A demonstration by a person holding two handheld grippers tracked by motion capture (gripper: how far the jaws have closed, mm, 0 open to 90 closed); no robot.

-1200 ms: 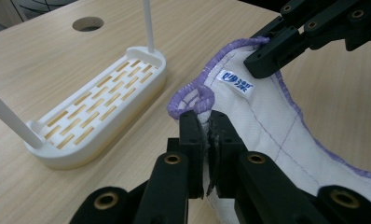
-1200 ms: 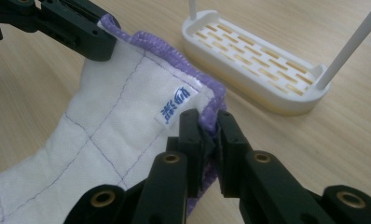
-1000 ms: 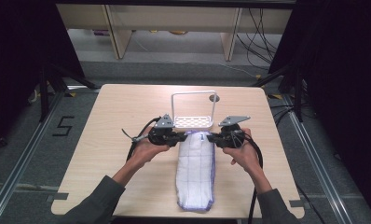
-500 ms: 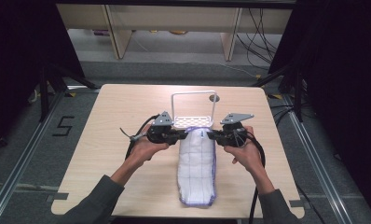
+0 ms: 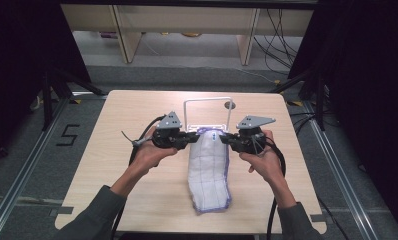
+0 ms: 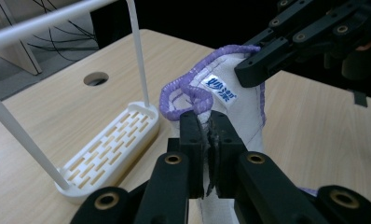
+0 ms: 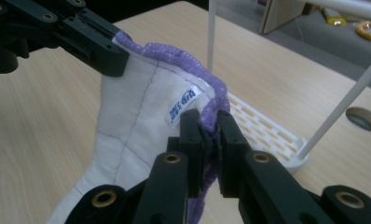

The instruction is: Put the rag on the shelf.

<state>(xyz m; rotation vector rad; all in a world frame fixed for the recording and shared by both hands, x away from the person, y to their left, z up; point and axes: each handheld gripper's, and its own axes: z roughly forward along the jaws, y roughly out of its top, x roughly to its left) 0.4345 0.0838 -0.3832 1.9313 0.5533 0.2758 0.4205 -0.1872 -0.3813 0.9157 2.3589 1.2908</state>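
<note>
On the wooden table, the cloth's far end is now raised higher than before, pinched by the left gripper and the right gripper near the white rack.

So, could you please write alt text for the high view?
Two hand-held grippers, left gripper and right gripper, pinch the far corners of a white cloth with purple edging, before a white rack on a wooden table.

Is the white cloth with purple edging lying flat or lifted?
Partly lifted: both grippers hold the far end of the white cloth with purple edging up; near end rests on the table.
</note>
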